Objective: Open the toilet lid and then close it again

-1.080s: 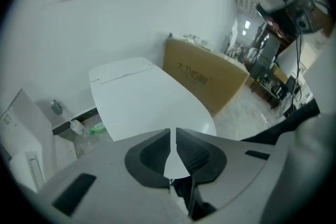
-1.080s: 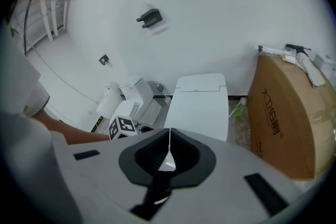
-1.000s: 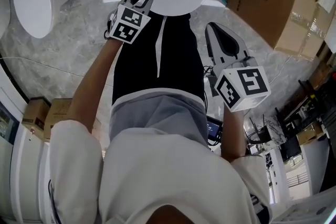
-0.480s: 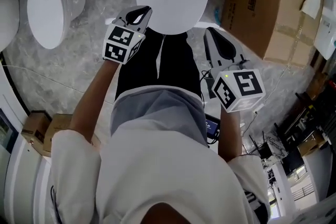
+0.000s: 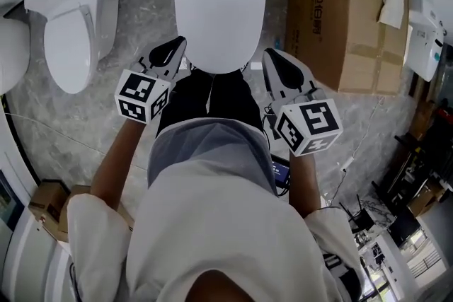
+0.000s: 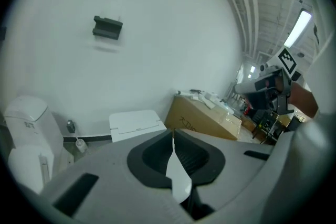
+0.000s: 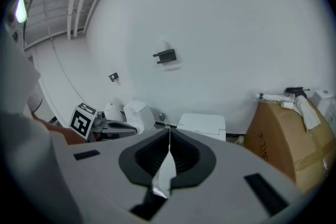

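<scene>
In the head view the white toilet (image 5: 219, 10) stands at the top middle with its lid down flat. My left gripper (image 5: 177, 44) hangs just off the bowl's front left, its jaws together and nothing between them; they have just been closing. My right gripper (image 5: 270, 54) hangs off the front right, also shut and empty. Neither touches the lid. The left gripper view looks over its closed tips (image 6: 173, 131) at the toilet's tank (image 6: 137, 124). In the right gripper view the closed tips (image 7: 168, 127) point at the same tank (image 7: 202, 124), with the left gripper (image 7: 107, 126) showing at the left.
A second white toilet (image 5: 71, 25) stands to the left. A large cardboard box (image 5: 347, 18) sits close on the right of the toilet. Small boxes (image 5: 49, 198) lie at the lower left. My legs stand right before the bowl on the grey marble floor (image 5: 134, 32).
Both grippers have risen and drawn back from the lid's front edge toward my body. The head view has tilted up, so the whole toilet and its tank now show.
</scene>
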The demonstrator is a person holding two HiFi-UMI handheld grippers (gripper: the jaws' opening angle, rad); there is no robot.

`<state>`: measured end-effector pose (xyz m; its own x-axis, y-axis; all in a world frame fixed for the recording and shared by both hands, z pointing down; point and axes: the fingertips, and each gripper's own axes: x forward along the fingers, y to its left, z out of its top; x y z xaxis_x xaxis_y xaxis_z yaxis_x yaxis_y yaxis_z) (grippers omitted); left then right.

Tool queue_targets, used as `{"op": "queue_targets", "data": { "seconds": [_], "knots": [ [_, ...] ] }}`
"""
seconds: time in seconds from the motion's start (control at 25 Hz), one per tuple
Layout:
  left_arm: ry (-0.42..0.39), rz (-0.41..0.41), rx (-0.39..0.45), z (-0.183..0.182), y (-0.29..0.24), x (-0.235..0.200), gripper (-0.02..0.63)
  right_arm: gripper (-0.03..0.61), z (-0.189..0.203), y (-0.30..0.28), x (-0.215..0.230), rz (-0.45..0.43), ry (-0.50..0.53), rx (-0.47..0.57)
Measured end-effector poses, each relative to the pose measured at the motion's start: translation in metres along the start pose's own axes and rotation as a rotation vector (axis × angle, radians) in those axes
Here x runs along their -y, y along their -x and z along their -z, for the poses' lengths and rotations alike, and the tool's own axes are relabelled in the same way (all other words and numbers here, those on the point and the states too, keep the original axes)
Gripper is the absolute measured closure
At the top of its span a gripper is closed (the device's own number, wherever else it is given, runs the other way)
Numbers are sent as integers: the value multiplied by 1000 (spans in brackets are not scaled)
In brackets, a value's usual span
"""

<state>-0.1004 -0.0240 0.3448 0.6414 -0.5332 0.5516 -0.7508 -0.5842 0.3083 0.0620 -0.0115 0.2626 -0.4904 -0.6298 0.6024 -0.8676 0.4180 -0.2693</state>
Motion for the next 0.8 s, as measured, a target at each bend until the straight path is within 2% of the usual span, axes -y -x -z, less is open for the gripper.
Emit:
{"op": "queue_targets", "data": {
  "seconds": [0.28,0.44,0.8],
  "knots": [
    [-2,6,145,-66,23,22,598,568,-33,17,-6,5,42,70],
    [-72,-21,205,-99,41,30,598,568,-54,26,-9,-1,50,119],
    [-22,-40,341,-142,86,40,598,568,-74,49,-17,1,106,190]
  ]
}}
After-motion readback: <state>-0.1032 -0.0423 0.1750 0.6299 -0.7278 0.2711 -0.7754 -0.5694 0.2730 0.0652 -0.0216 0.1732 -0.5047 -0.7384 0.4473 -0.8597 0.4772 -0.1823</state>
